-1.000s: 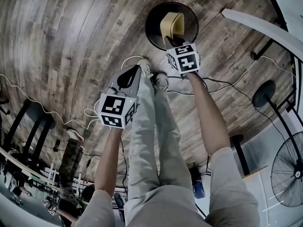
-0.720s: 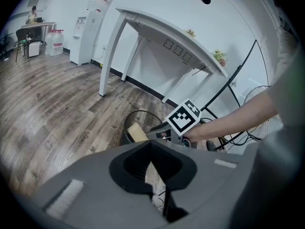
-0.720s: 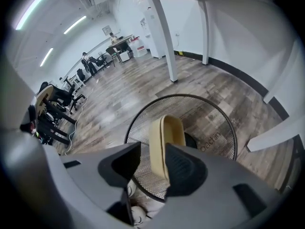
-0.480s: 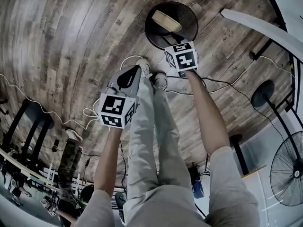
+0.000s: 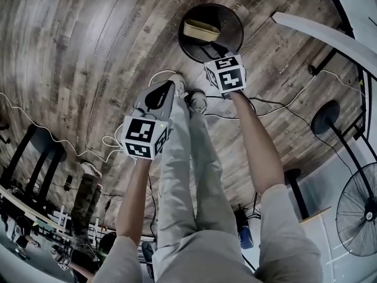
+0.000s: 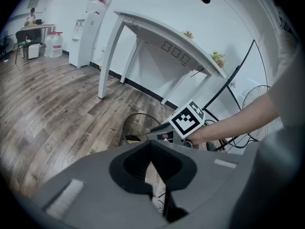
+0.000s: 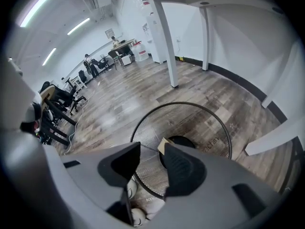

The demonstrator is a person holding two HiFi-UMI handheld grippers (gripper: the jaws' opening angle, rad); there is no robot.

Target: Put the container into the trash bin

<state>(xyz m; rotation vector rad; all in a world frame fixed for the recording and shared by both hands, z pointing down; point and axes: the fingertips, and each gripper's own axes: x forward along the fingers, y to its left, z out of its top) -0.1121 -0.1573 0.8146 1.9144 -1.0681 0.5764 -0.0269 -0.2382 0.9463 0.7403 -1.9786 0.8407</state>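
Note:
The tan container [image 5: 201, 30] lies on its side inside the round black mesh trash bin [image 5: 184, 42] on the wooden floor, at the top centre of the head view. My right gripper [image 5: 212, 56] hovers just over the bin's near rim, open, with nothing between its jaws. In the right gripper view only a tan corner of the container [image 7: 165, 144] shows past the right gripper [image 7: 151, 159], down in the bin [image 7: 190, 106]. My left gripper [image 5: 169, 86] hangs lower left above the person's shoes. The left gripper [image 6: 151, 144] is shut and holds nothing.
The person's shoes [image 5: 198, 101] stand just short of the bin. White cables [image 5: 88, 149] trail over the floor. A white table's leg [image 5: 318, 31] slants at the right, with a fan [image 5: 358, 210] and a round stand base [image 5: 328, 115] beyond it.
A second ago the right gripper held the container upright over the bin. Its jaws have opened and the container has dropped in, settling on its side. The left gripper has stayed put.

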